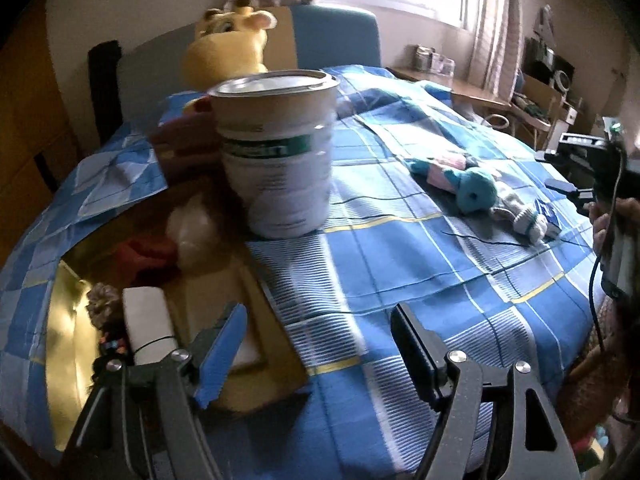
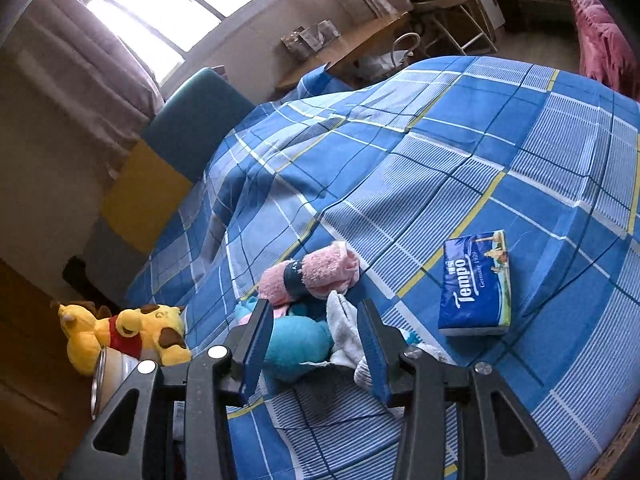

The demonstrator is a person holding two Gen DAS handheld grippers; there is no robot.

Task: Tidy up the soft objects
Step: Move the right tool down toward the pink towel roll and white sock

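1. The right tongs (image 2: 314, 346), bottom centre of the right wrist view, stand part-way apart around a blue plush (image 2: 298, 346) and a white sock (image 2: 344, 328). Whether the pads press on either I cannot tell; the cloth looks uncrushed.
2. The left tongs (image 1: 316, 350), bottom centre of the left wrist view, are released and wide, with only the bedspread (image 1: 400, 248) between the fingers.
3. Just above the right tongs lies a pink roll (image 2: 320, 272) with a dark band, touching the plush pile. To the right, well apart, a tissue pack (image 2: 474, 284) lies flat on the bed.
4. Lower left in the right view, a yellow bear (image 2: 124, 336) lies beside a can (image 2: 110, 372).
5. In the left view the can stands upright, centre frame, with a box (image 1: 120, 280) holding soft things at lower left.
6. Step in hand, as I judge it: picking up the plush pile, likely for the box.
7. The next move calls for closing squarely on the plush's body, not a loose sock edge, then lifting clear so the pink roll is not dragged along.
8. The left tongs seem free to steady the box or take another item.
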